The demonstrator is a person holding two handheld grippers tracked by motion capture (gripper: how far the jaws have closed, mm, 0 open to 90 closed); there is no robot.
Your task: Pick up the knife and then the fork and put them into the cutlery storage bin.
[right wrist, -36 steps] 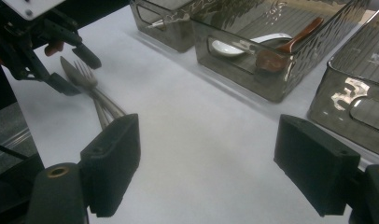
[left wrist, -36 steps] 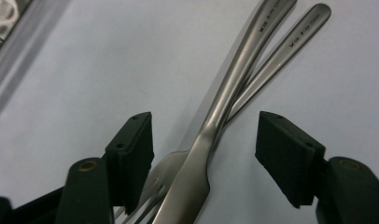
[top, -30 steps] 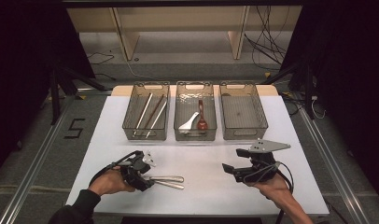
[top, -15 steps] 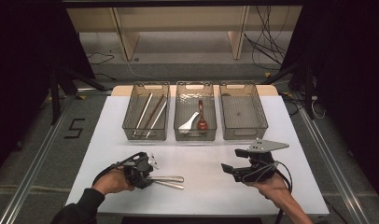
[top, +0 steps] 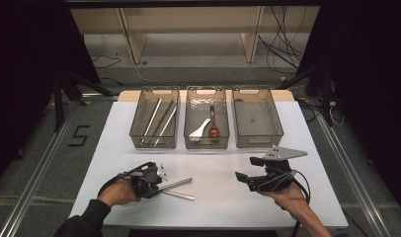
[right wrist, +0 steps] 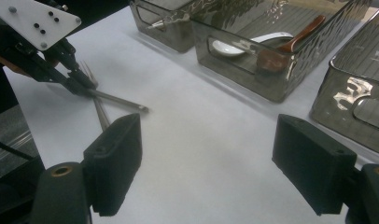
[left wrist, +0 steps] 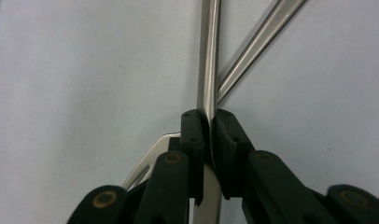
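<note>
Two slim metal utensils lie crossed on the white table (top: 218,207) at the front left. My left gripper (top: 156,185) lies low over them, and its jaws have just been closing. They are now shut on the flat handle of one metal utensil (left wrist: 208,60), which runs straight ahead. The second utensil (left wrist: 260,39) crosses under it, fork-like tines (left wrist: 145,163) showing beside the jaws. In the right gripper view the left gripper (right wrist: 79,84) pinches the handle (right wrist: 120,101). My right gripper (top: 247,179) hovers at the front right, open, with nothing between its pads (right wrist: 117,158).
Three clear bins stand in a row at the back. The left bin (top: 135,129) holds long sticks, the middle bin (top: 188,143) a white spoon (top: 201,129) and a brown spoon (top: 213,129). The right bin (top: 277,131) has nothing in it.
The left gripper's jaws have closed onto the metal utensil's handle. Both hands stayed where they were, and the right gripper stays open.
</note>
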